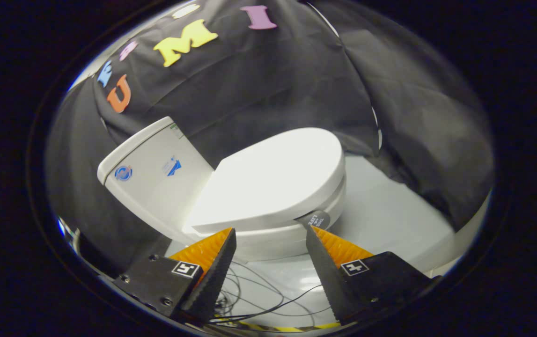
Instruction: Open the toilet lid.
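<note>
A white toilet stands just ahead of my fingers, seen from its side. Its lid [273, 175] lies down flat on the seat, shut, with the tank [156, 178] behind it to the left. A small dark round tag [315, 218] sticks out from under the lid's edge, right at the tip of my right finger. My gripper [270, 229] is open, its two fingertips level with the side of the bowl [268, 243] and spread wide, with nothing held between them.
Thin black cables [259, 299] trail over the pale floor [390, 220] below my fingers. Black cloth walls hang close behind the tank and to the right of the toilet.
</note>
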